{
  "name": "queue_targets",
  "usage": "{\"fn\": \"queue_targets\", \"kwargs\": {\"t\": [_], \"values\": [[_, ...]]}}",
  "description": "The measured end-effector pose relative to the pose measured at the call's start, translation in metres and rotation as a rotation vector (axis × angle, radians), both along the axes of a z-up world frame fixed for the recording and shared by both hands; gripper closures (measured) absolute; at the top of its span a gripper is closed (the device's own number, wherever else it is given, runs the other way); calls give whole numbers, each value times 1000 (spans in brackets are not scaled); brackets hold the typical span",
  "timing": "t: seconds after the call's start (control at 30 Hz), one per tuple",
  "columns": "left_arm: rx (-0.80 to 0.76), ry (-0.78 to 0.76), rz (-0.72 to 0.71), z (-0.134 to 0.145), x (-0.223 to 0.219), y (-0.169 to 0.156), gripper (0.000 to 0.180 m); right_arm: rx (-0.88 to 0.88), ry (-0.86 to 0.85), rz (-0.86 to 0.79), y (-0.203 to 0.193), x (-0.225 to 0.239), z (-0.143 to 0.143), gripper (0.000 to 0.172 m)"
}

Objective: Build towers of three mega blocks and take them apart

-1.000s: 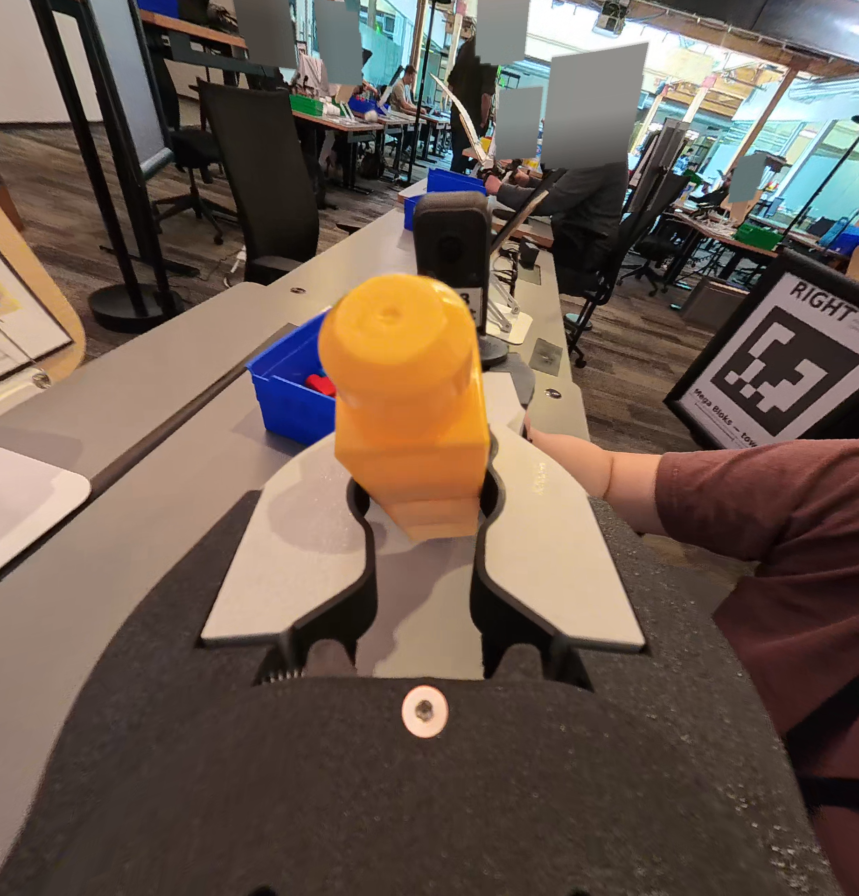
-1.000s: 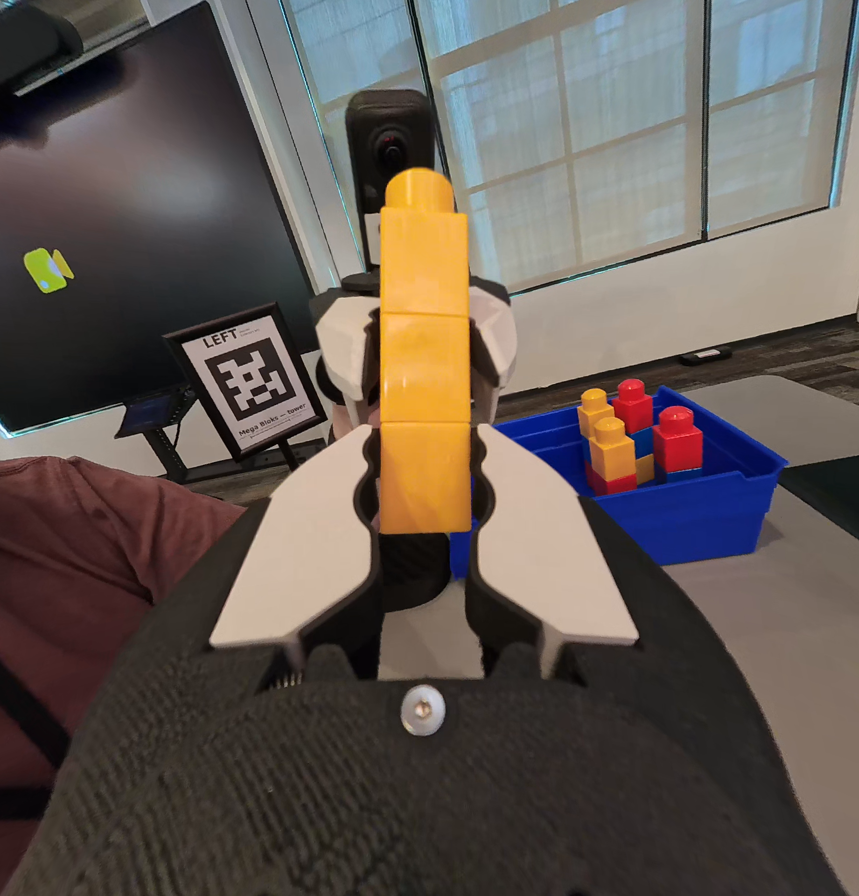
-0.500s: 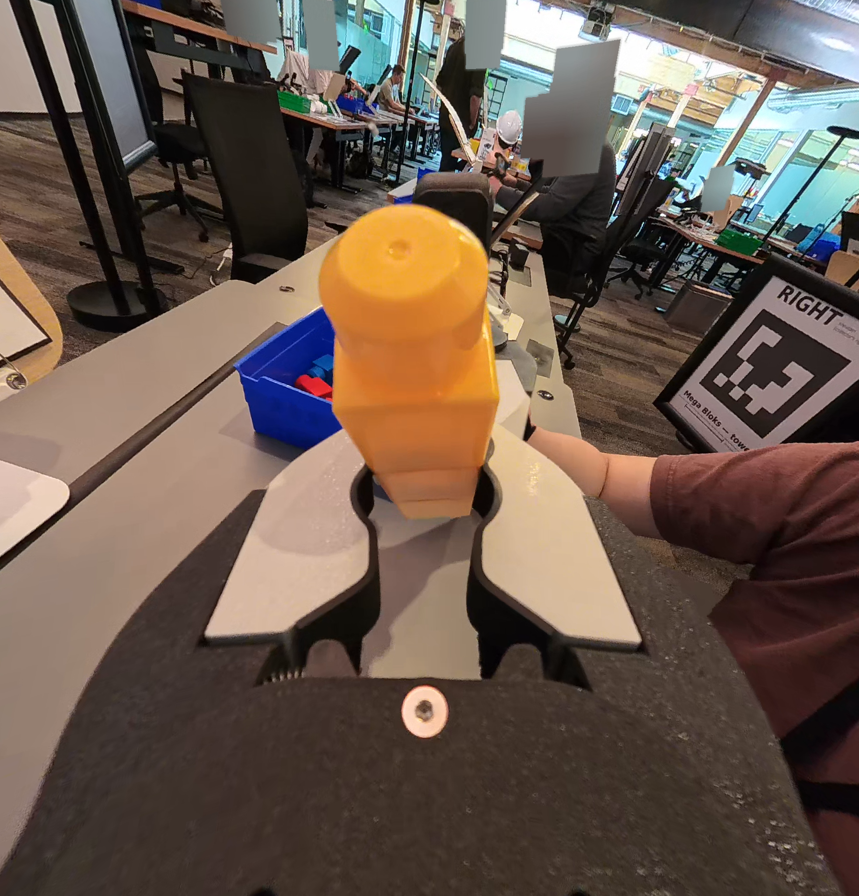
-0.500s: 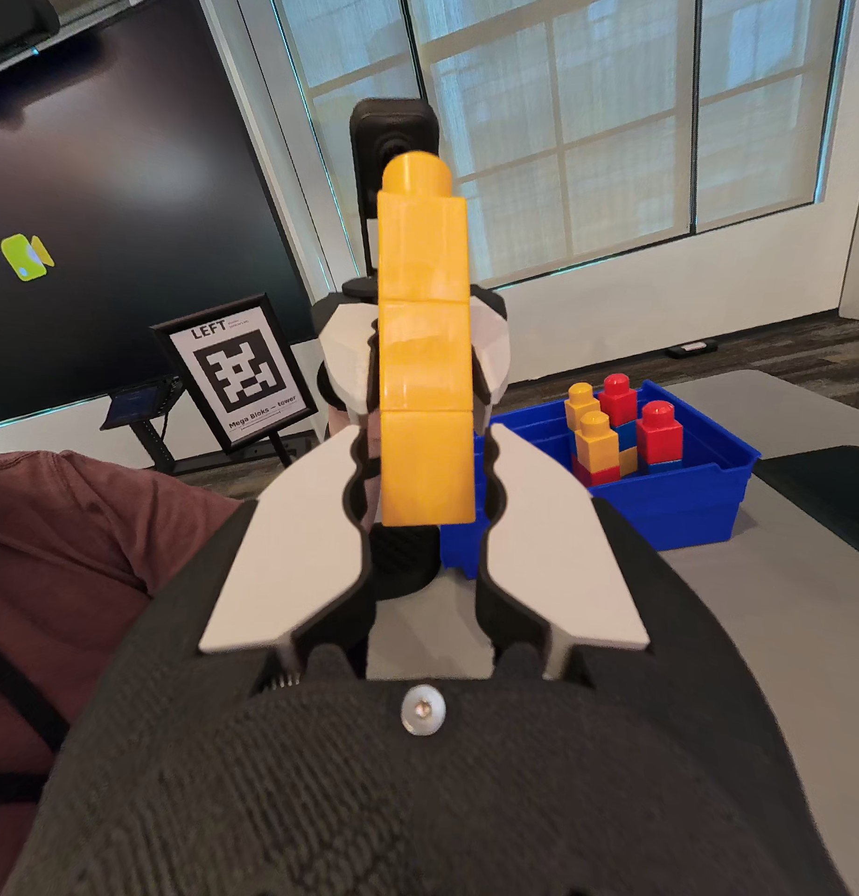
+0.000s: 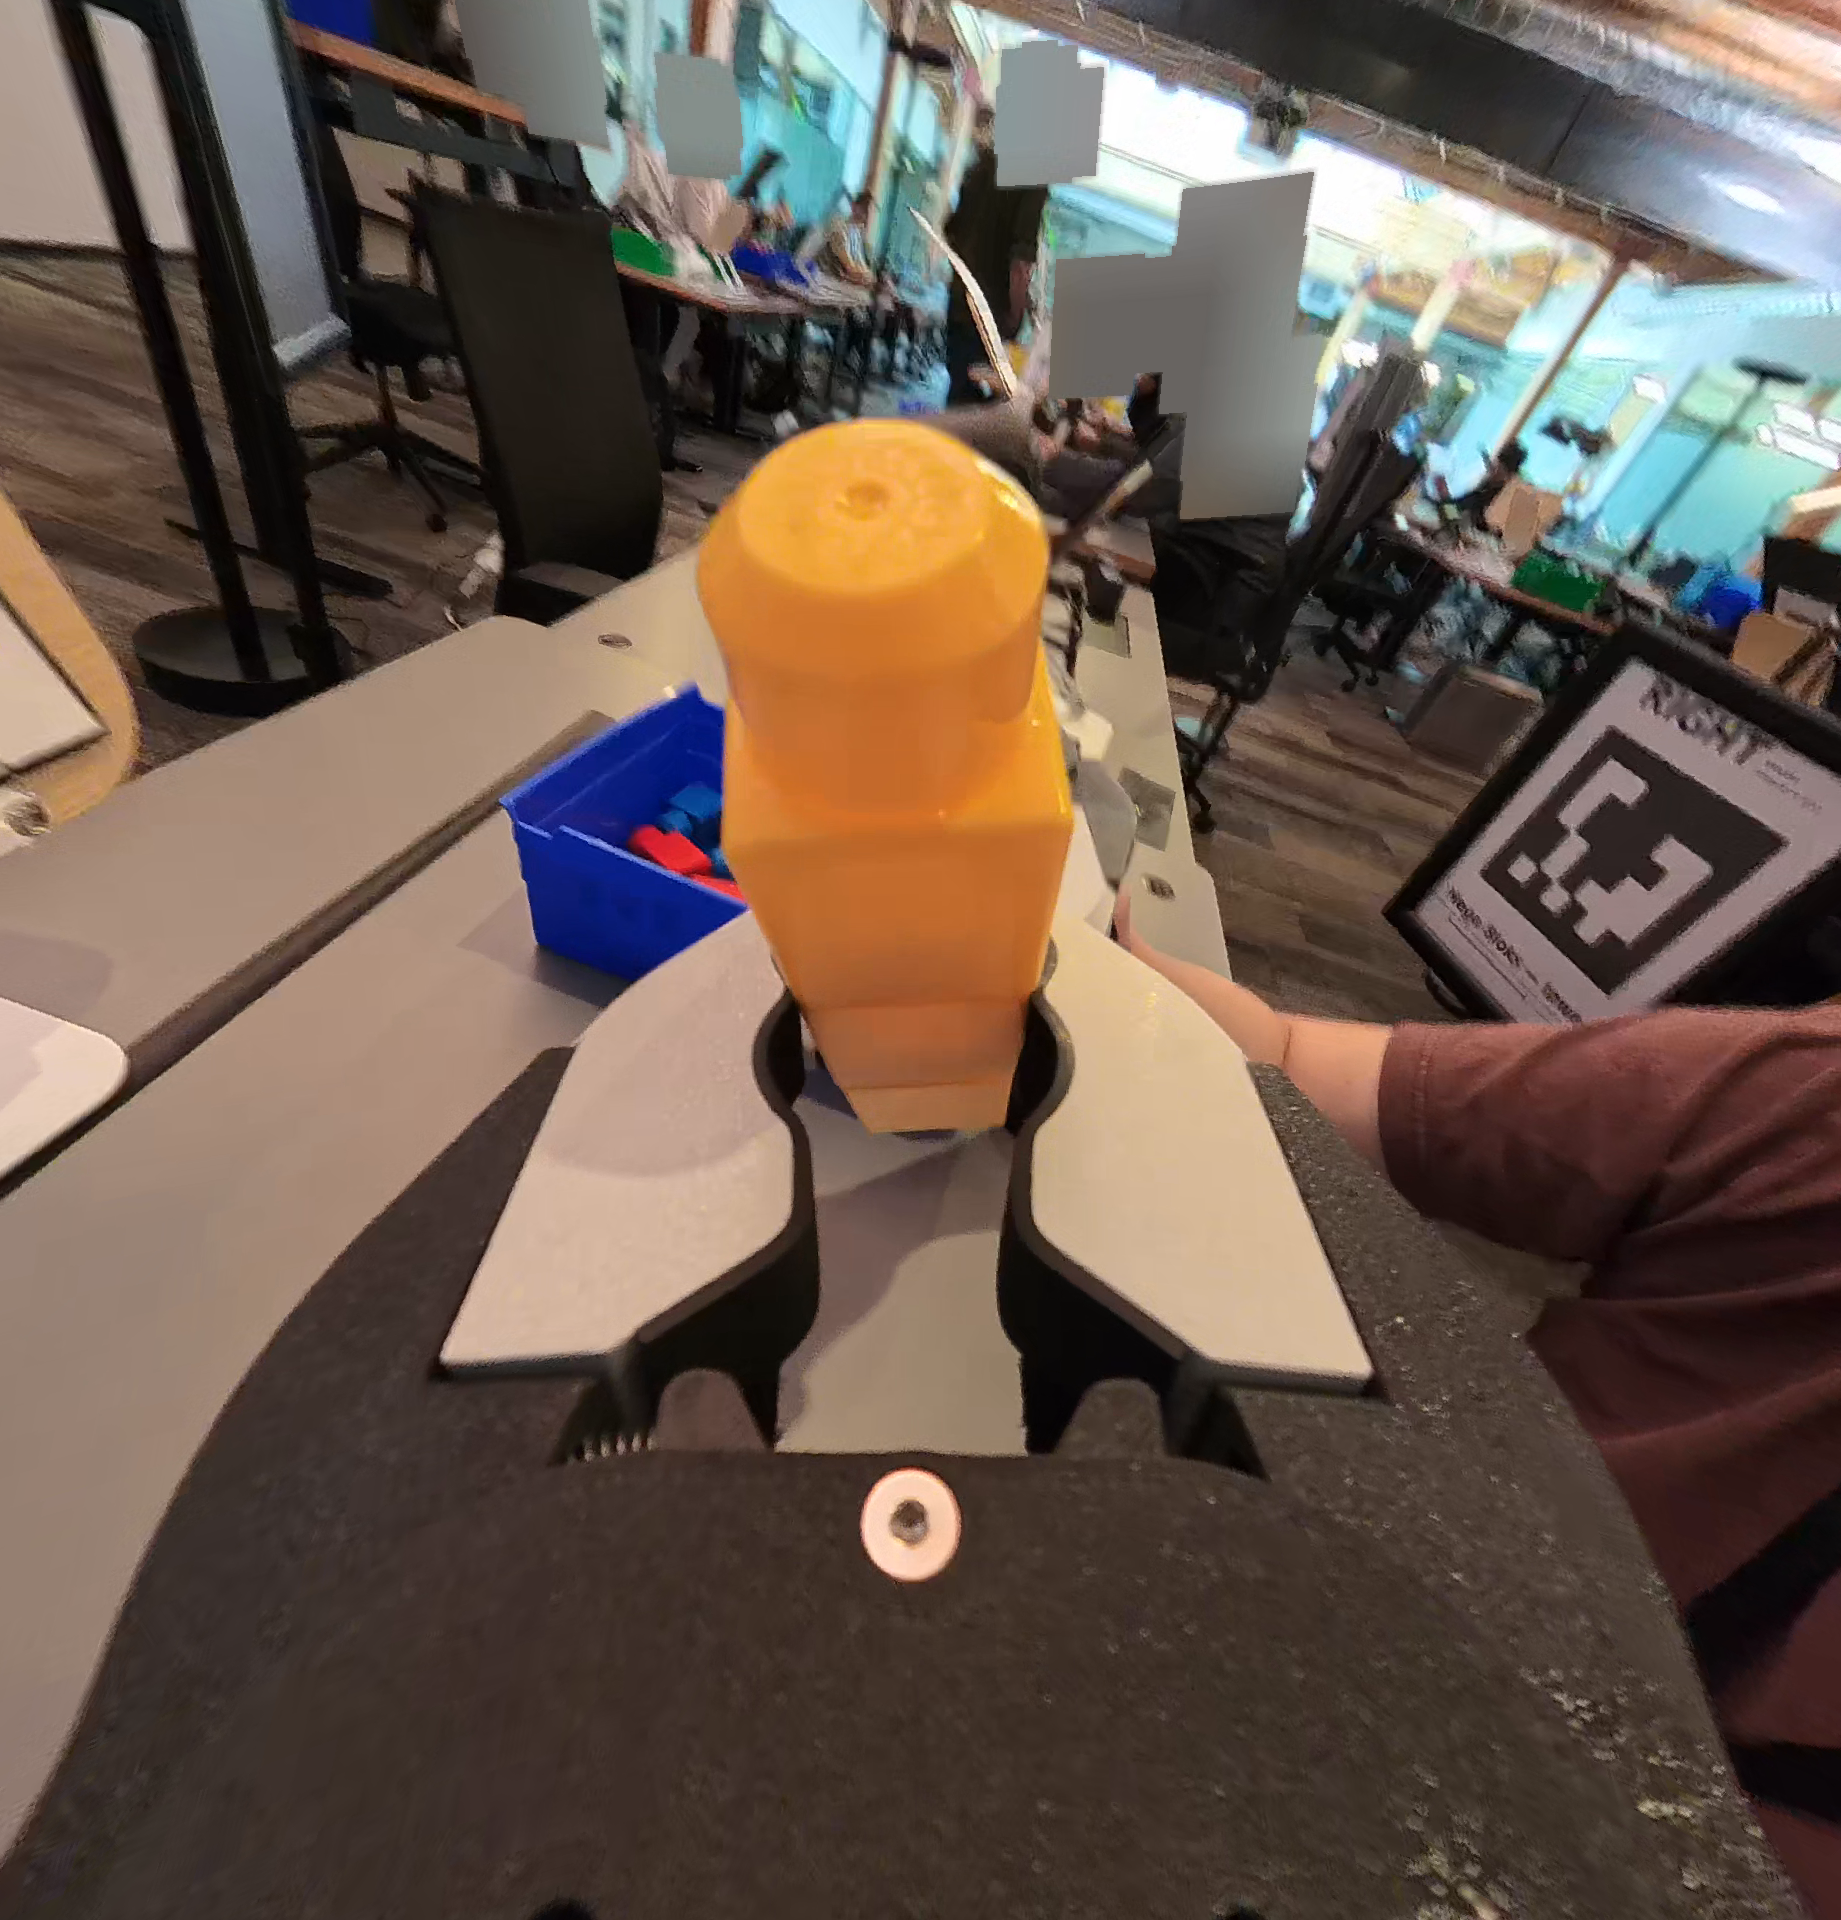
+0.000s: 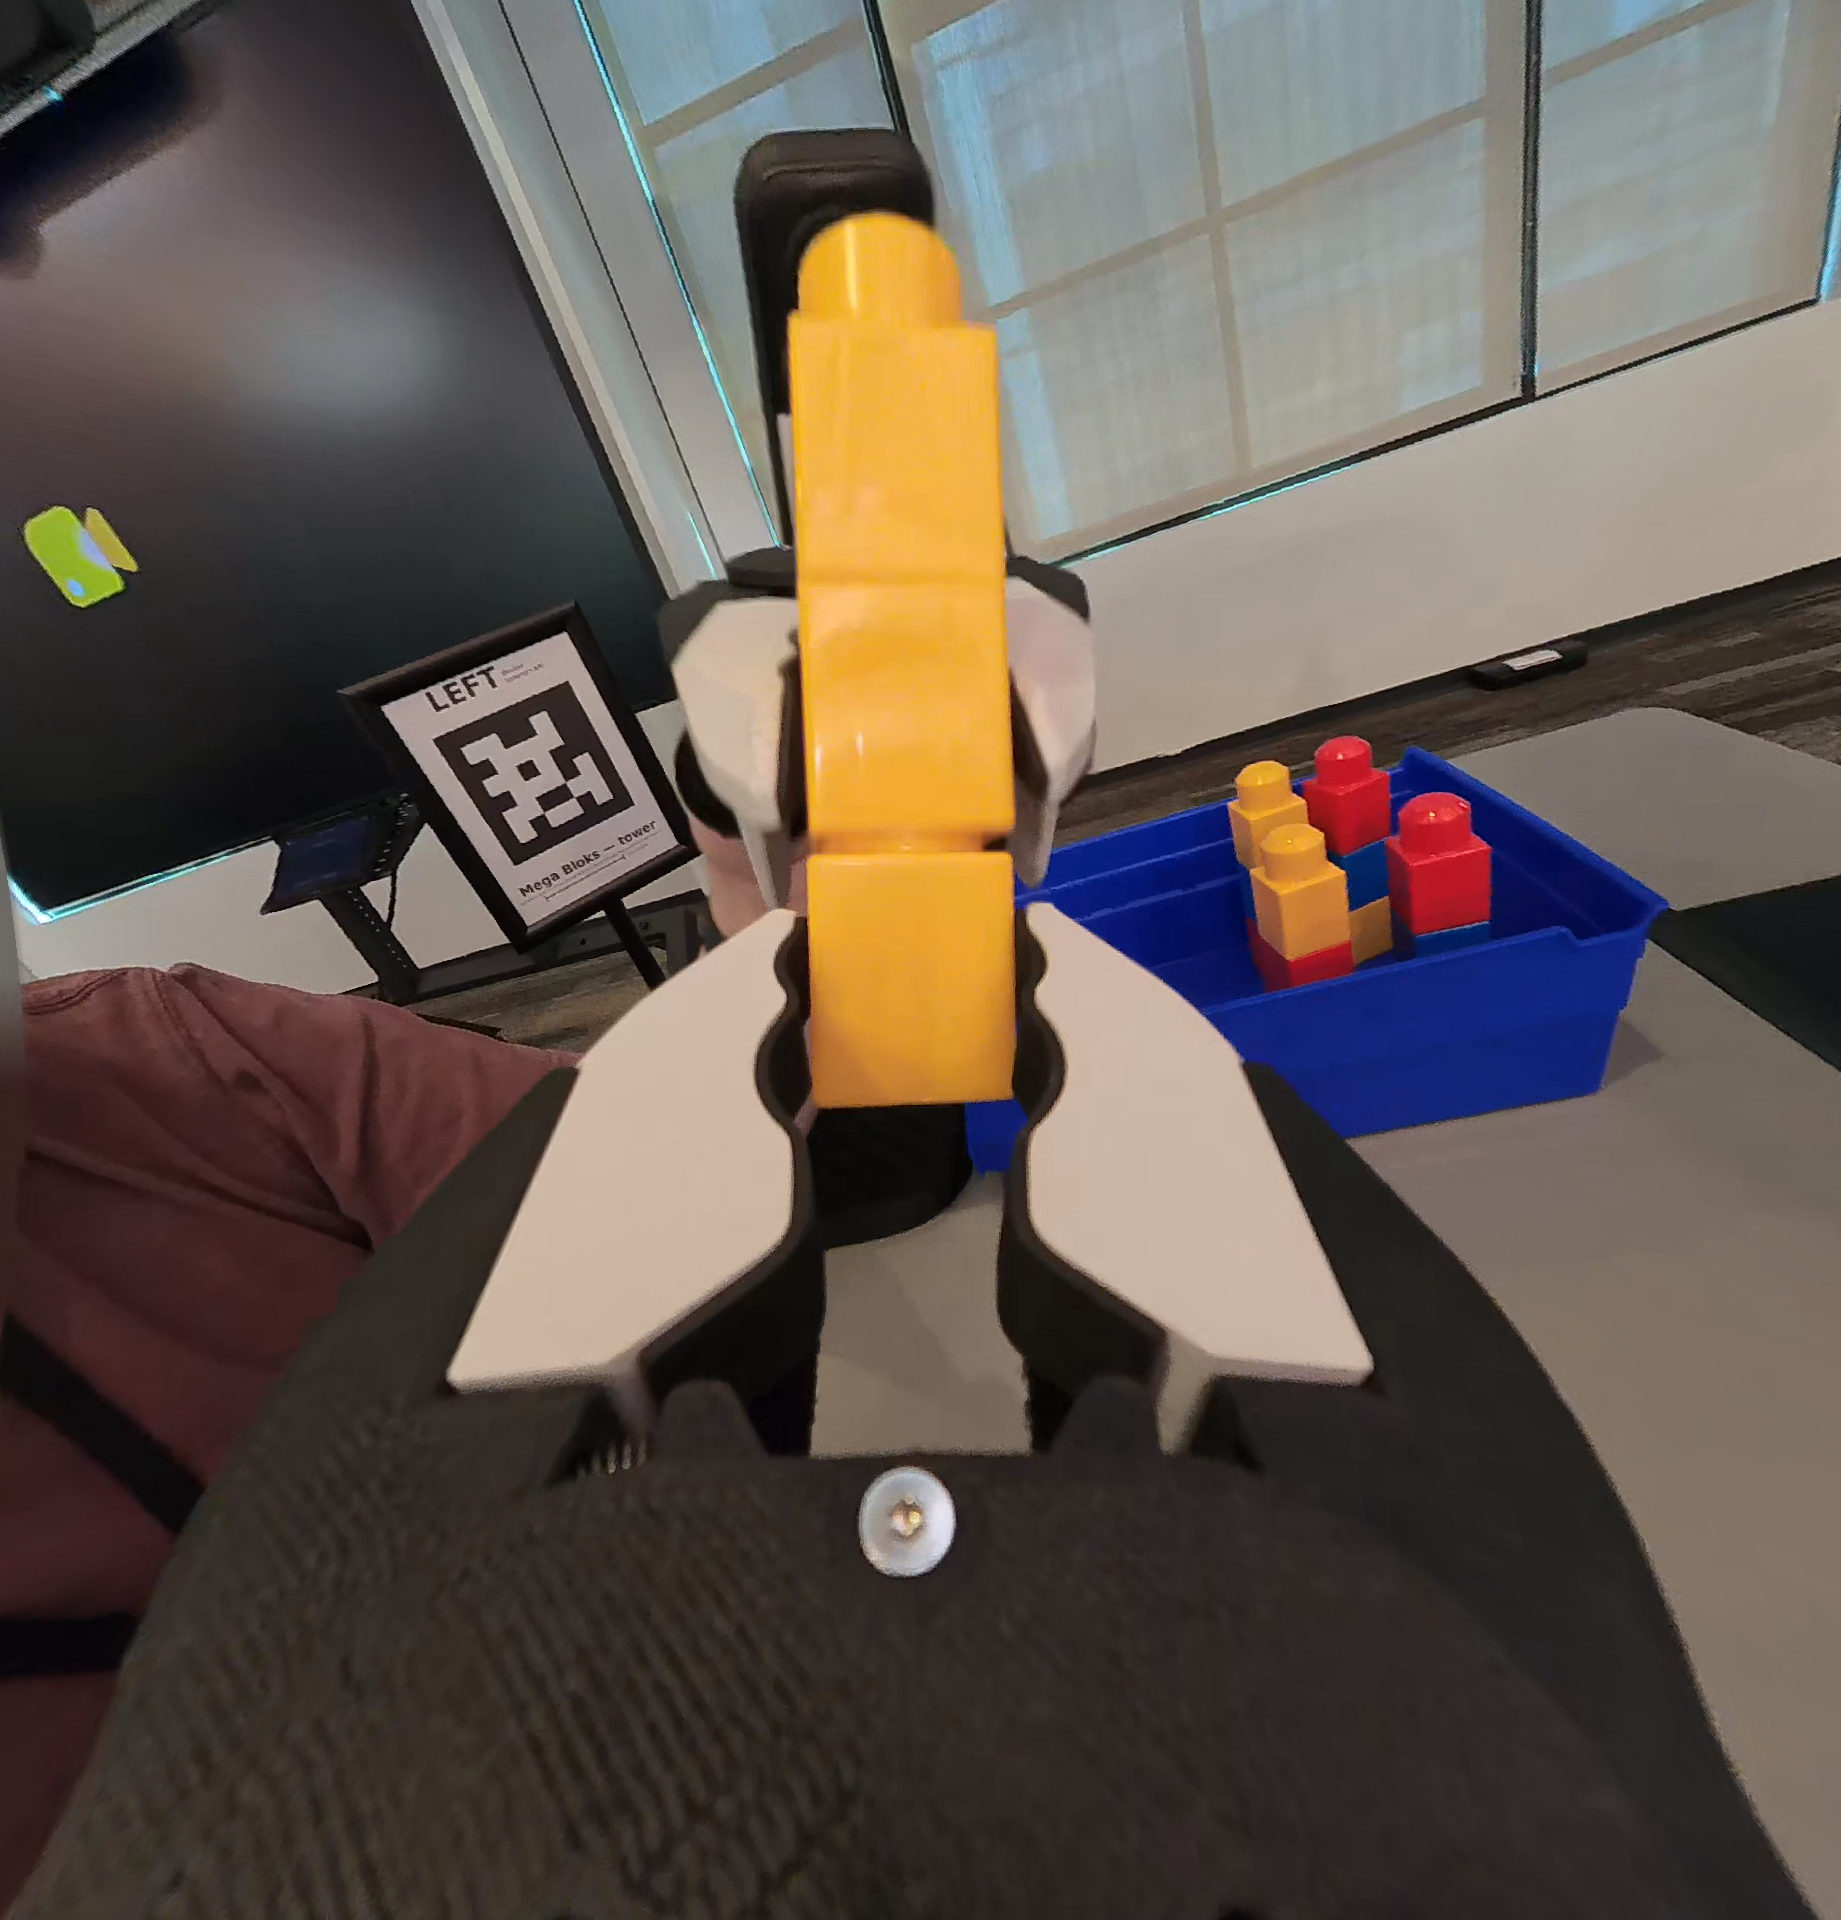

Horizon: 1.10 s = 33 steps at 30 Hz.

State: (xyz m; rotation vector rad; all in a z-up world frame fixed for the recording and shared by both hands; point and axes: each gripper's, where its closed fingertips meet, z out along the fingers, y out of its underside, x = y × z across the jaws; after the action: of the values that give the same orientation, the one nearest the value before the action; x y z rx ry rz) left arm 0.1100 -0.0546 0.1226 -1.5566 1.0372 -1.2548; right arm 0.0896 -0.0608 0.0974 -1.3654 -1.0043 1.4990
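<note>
A tower of three yellow mega blocks [image 6: 900,644] is held in the air between my two grippers. My left gripper [image 5: 911,1003] is shut on the tower [image 5: 895,831], which points its top stud at that camera. In the right wrist view its pale fingers [image 6: 734,717] clamp the middle block. My right gripper [image 6: 911,971] is shut on the bottom yellow block [image 6: 911,997]. A thin gap with a stud showing [image 6: 900,844] separates the bottom block from the middle one.
A blue bin [image 6: 1415,1049] on the grey table holds several built red, yellow and blue towers [image 6: 1352,862]. Another blue bin [image 5: 594,894] holds loose red and blue blocks. Framed marker signs [image 6: 542,769] [image 5: 1643,842] stand at the sides. A person's arm [image 5: 1311,1049] reaches in from the right. My left and right fingertips are right by each other.
My right gripper opened off the bottom block half a second ago and has shut on it again. A gap has opened between the bottom and middle blocks. The left gripper kept its hold.
</note>
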Motion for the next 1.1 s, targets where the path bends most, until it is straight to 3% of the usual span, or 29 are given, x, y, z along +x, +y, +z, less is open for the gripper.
{"fn": "queue_targets", "kwargs": {"t": [0.1,0.27,0.37,0.43,0.53,0.6,0.67,0.77,0.8,0.87,0.93,1.0,1.1], "values": [[6,-266,124,44,-38,17,142,18,-75,-39,10,5,-13,135],[-9,-251,121,46,-79,21,142,-6,-63,0,8,15,-4,135],[2,-175,80,37,-67,14,142,114,-265,-217,35,63,-6,134],[2,-97,64,24,-53,12,142,171,-569,-503,68,140,-30,134],[-13,46,53,-5,-29,13,141,-48,-983,-835,95,274,-97,134],[-22,120,24,-23,-14,12,141,-294,-1088,-911,98,328,-142,134],[-47,159,-31,-36,0,6,141,-419,-1111,-880,102,347,-175,134],[-99,202,-93,-53,16,-1,141,-436,-1036,-871,117,346,-190,131],[-105,220,-98,-58,20,-1,141,-434,-1051,-909,121,350,-191,120],[-109,254,-101,-68,26,-1,141,-388,-1062,-942,126,348,-179,109],[-124,281,-124,-76,30,-3,141,-252,-971,-943,131,322,-143,111],[-147,291,-159,-81,33,-7,141,-69,-754,-863,127,265,-86,112],[-190,285,-205,-82,36,-14,141,86,-252,-500,76,148,1,115]]}}
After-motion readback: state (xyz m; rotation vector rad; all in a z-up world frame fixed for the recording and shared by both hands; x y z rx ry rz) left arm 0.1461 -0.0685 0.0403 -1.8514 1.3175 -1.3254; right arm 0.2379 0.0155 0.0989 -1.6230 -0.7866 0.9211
